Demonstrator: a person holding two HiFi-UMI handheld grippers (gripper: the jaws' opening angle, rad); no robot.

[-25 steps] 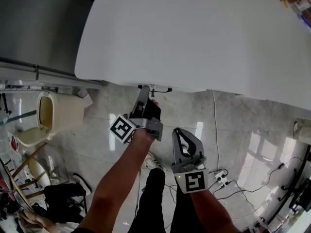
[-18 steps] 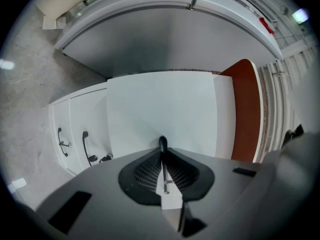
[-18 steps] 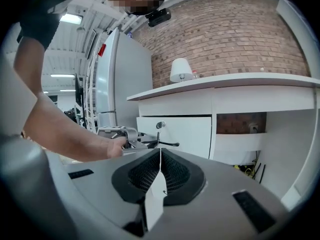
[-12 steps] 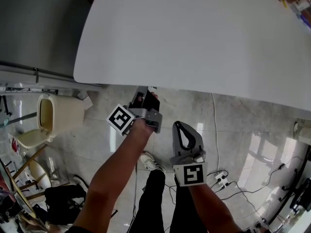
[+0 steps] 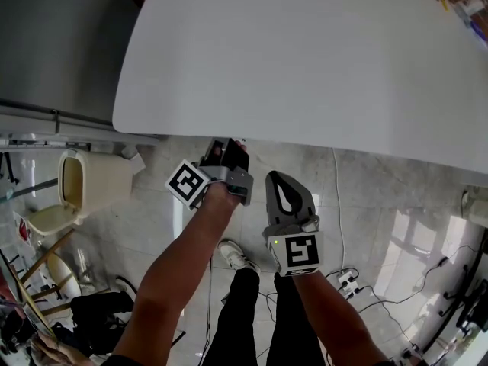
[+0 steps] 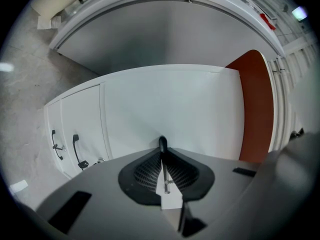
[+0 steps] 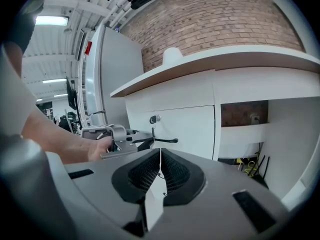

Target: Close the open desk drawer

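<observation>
The white desk top (image 5: pixel 305 59) fills the upper head view and hides the drawer beneath its near edge. My left gripper (image 5: pixel 227 149) reaches level under that edge, its tips out of sight there. In the right gripper view the left gripper (image 7: pixel 116 138) is shut on the black drawer handle (image 7: pixel 162 140), which sits on the white drawer front (image 7: pixel 187 129) below a key lock (image 7: pixel 154 119). The left gripper view shows the handle (image 6: pixel 162 143) end-on at the closed jaw tips. My right gripper (image 5: pixel 279 180) hangs lower, shut and empty, apart from the drawer.
Two more black handles (image 6: pixel 75 148) show on the cabinet face at the left. A beige bin (image 5: pixel 84 178) stands on the marble floor at the left. A power strip (image 5: pixel 347 280) with cables lies at the right. The person's legs and a shoe (image 5: pixel 232 254) are below.
My left gripper has moved up the picture under the desk edge with the handle, which no longer shows past the edge. The right gripper has moved up and slightly left.
</observation>
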